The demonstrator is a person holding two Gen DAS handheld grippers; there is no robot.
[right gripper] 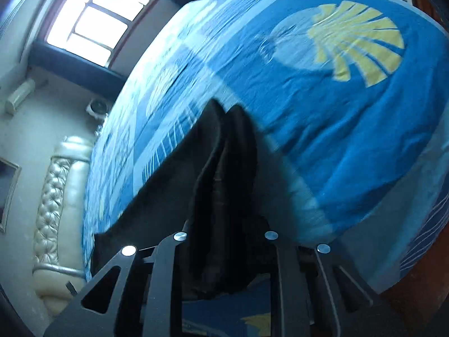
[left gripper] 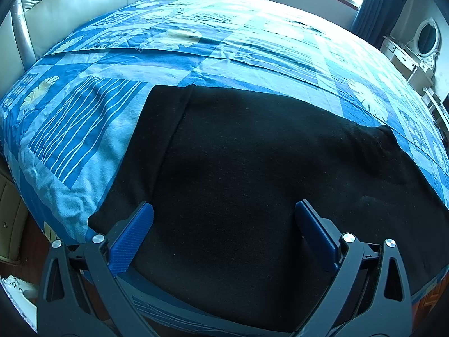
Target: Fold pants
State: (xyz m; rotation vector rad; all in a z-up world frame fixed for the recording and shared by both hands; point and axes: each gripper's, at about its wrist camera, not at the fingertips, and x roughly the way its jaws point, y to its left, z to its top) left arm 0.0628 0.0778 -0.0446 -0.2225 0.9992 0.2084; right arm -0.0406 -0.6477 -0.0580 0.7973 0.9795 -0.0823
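Black fleecy pants [left gripper: 252, 182] (soft, limp) want gripping at edges; left gripper [left gripper: 224, 214] gapes empty, right gripper [right gripper: 224, 196] seemingly pinches bunched cloth.

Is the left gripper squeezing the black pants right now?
No, the left gripper has its blue fingers spread wide apart above the black pants, which lie flat on the blue bedspread.

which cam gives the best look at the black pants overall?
Left wrist. The black pants lie spread flat on the blue bedspread, sharp, with far edges and a lengthwise fold visible between the open left gripper. Right wrist shows only a blurred bunch of them rising from the right gripper.
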